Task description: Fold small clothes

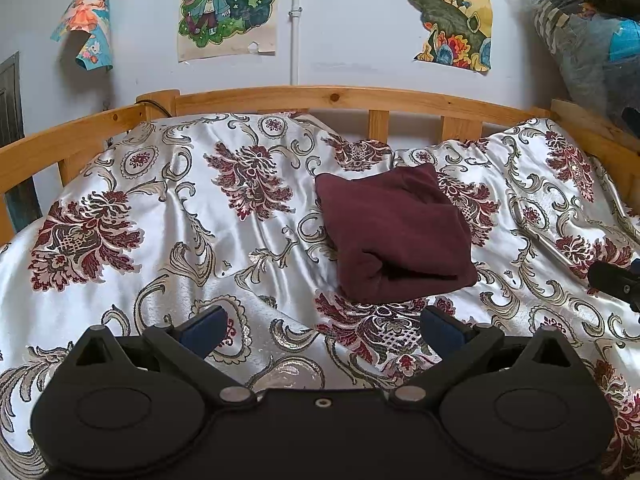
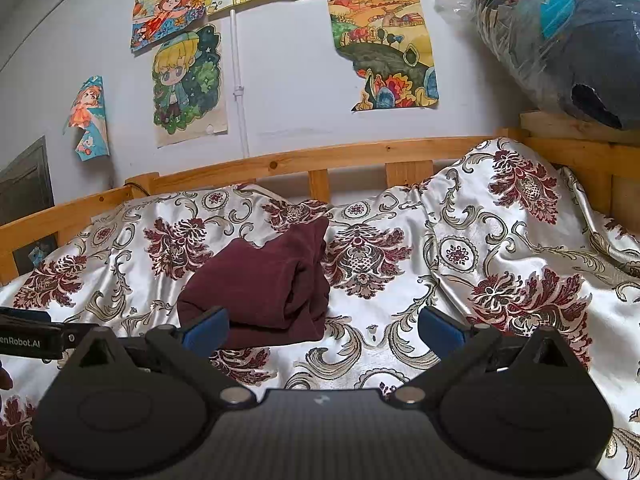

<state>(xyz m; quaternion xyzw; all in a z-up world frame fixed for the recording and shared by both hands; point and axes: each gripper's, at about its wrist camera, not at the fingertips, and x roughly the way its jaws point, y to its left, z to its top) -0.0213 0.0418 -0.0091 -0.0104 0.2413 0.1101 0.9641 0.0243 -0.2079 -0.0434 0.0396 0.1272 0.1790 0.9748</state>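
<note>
Garment: we see a dark maroon knit garment, folded into a thick squarish bundle [image 1: 394, 236], lying on the bed a little right of centre in the left wrist view; in the right wrist view the same bundle [image 2: 260, 284] sits left of centre.

Bed: a shiny white satin bedspread with dark red flowers and grey-gold scrolls [image 1: 180, 216] covers it, wrinkled and bunched up toward the far right.

Rail: a light pine wooden bed rail with short slats [image 1: 340, 98] runs behind the bedspread, against the wall.

Left tool: our left tool [image 1: 322, 330] is released, its blue-padded fingers [image 1: 204, 330] spread wide and holding nothing, just in front of the bundle's near edge and apart from it.

Right tool: our right tool [image 2: 324, 328] is likewise spread wide and empty; its left blue pad overlaps the bundle's near corner in its own view, though we cannot tell whether it touches.

Wall: pale, with colourful cartoon drawings on paper [image 1: 228, 8] taped up, some corners curling.

Far right: a large bundle wrapped in clear plastic [image 2: 560, 40] rests above the bed frame.
</note>
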